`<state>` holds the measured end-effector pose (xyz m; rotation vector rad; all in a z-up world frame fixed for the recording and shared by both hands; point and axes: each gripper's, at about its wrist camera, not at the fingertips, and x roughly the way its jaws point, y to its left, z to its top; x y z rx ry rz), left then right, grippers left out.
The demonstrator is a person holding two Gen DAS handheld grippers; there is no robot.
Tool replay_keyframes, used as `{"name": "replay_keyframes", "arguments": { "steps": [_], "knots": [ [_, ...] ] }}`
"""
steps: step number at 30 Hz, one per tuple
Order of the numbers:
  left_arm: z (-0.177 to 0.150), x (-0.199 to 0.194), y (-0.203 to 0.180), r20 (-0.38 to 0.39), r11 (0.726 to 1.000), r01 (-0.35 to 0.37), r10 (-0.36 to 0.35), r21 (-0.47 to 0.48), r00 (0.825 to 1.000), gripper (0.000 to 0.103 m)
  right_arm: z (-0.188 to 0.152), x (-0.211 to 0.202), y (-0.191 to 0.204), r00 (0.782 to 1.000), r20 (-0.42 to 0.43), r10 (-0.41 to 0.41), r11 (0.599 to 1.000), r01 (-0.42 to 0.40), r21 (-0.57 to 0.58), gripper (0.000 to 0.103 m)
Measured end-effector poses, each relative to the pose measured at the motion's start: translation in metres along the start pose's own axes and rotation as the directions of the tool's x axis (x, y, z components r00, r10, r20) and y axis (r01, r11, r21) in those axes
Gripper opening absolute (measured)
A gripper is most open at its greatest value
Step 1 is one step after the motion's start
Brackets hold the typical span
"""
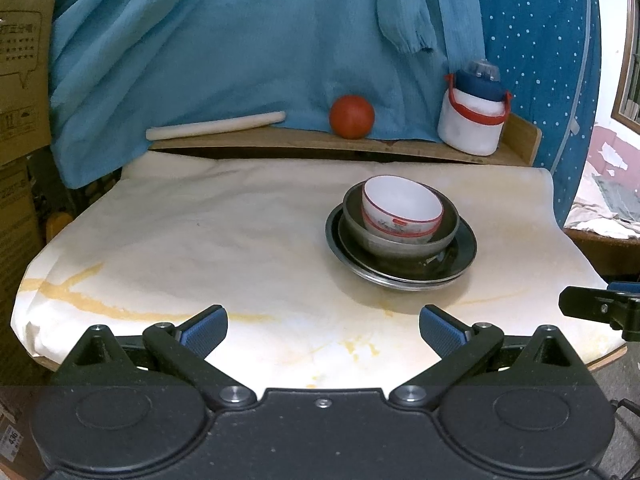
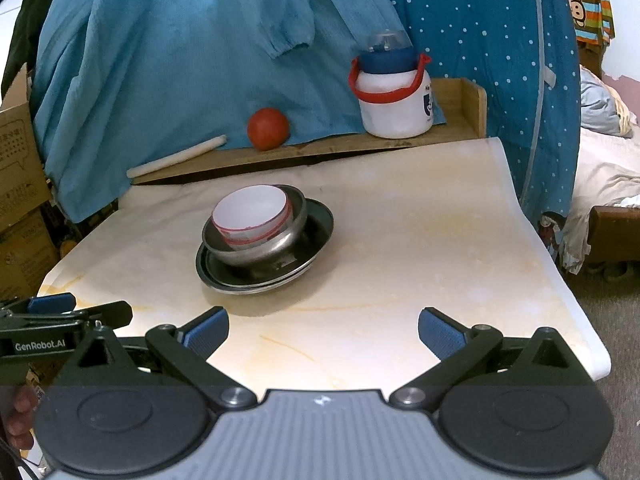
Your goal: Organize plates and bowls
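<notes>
You are holding left tongs (image 1: 323, 330) wide, gripping nothing, hovering over near desk (image 1: 168, 240) edge. Stack sitting mid-desk — white bowl (image 1: 402, 208) nesting tilted in metal bowl (image 1: 400, 224) on plates (image 1: 401, 254), likely sorted. Right tongs (image 2: 323, 330) gaping wide too, well apart.

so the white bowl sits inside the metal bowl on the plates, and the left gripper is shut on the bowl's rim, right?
Not quite. The white bowl does sit inside the metal bowl on the plates, but the left gripper is open and empty, short of the stack. The left wrist view shows its fingers spread wide over the bare table.
</notes>
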<state>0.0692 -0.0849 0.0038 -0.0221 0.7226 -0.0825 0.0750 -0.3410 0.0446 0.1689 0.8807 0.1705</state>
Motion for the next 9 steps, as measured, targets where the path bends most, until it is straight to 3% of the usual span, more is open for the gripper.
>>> {"name": "replay_keyframes", "arguments": {
  "steps": [9],
  "knots": [
    [0.0008, 0.0044, -0.0012, -0.013, 1.000, -0.002, 0.002, 0.005, 1.000, 0.102, 0.0010, 0.0059, -0.0041, 1.000, -0.012, 0.006, 1.000, -0.006, -0.002, 0.103]
  ]
}}
